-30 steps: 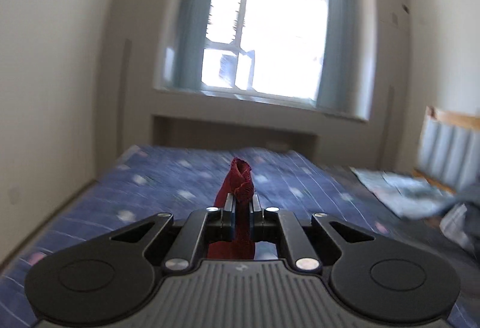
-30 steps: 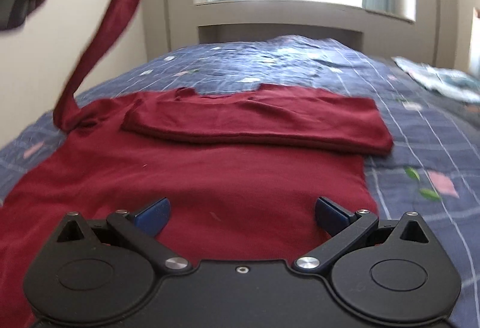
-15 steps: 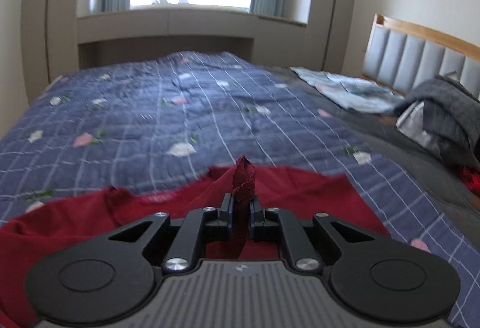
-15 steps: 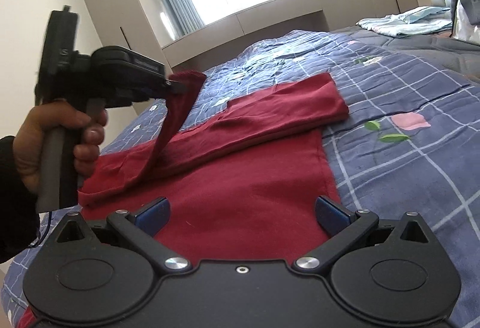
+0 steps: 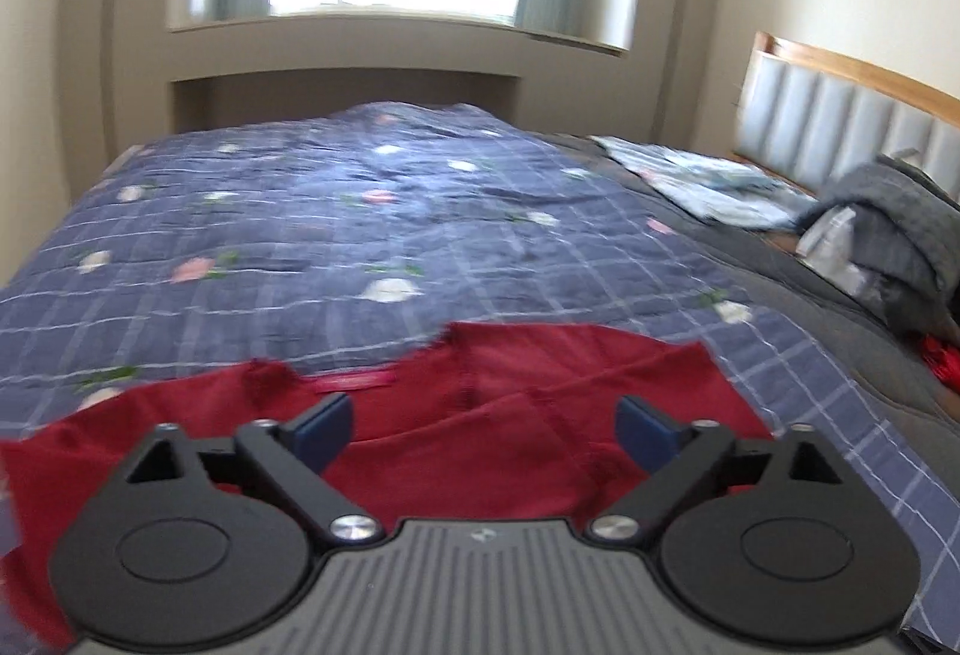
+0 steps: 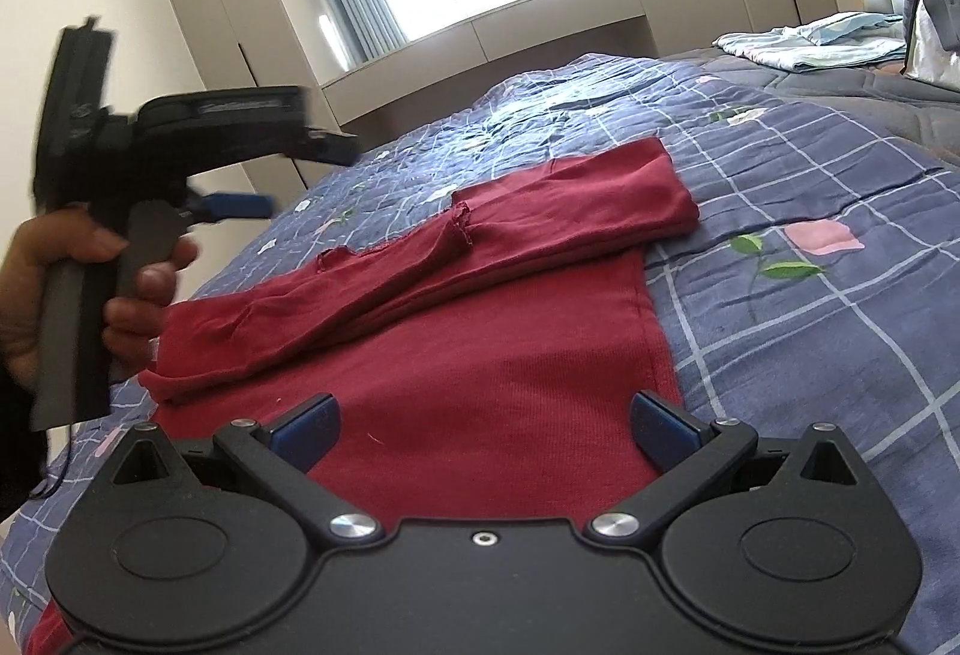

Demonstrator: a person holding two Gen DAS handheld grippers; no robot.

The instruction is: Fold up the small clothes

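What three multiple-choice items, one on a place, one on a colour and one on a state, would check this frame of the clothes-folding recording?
1. Where does the folded sleeve lie?
A. across the top of the red garment
B. on the headboard
C. hanging from the left gripper

2. What colour is the bedspread under the garment?
A. plain white
B. blue checks with flowers
C. green stripes

3. How does the right gripper stand?
A. shut on the sleeve
B. shut on nothing
C. open above the garment

Key: 1 A, the sleeve rests flat across the chest, clear of the opening left gripper. 2 B, pale grid lines and pink flowers show. 3 C, its blue pads stand wide apart, nothing between.
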